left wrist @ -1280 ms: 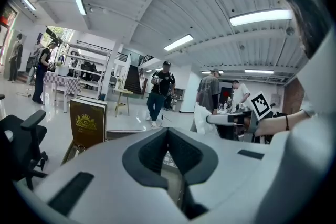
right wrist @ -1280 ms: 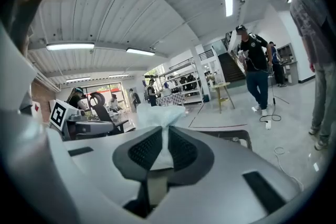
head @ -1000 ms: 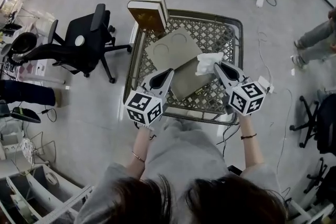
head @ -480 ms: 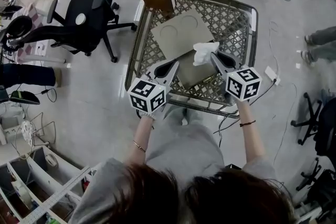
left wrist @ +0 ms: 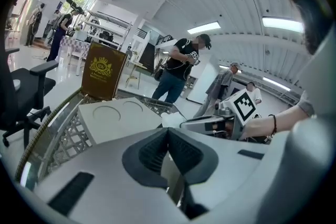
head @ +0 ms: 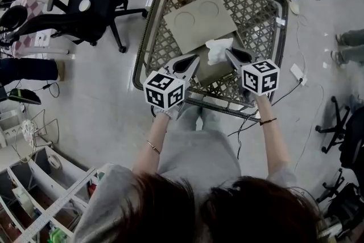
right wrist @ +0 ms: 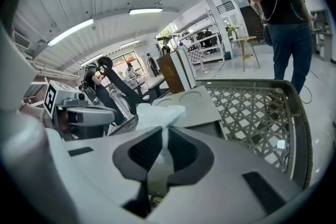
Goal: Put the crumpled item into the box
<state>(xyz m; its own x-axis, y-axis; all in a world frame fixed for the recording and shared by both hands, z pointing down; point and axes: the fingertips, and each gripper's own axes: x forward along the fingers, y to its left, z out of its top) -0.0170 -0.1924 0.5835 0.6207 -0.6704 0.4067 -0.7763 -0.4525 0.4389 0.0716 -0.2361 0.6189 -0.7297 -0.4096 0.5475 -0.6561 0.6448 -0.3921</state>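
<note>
Now both grippers are seen lower than a second ago, brought down together toward the cart. On the left, the left gripper is carried with its jaws together and nothing between them, its tip just beside the near edge of the box. The lid is seen lying askew behind the box; how open the box is cannot be told from here. Next, the wad is found lower too, held just over the box instead of high above the cart, and not yet let go. On the right, the right gripper is clamped on the wad, a thin fold pinched between its pads. So the carry is judged nearly done: only a short drop and a release are thought to be left.
</note>
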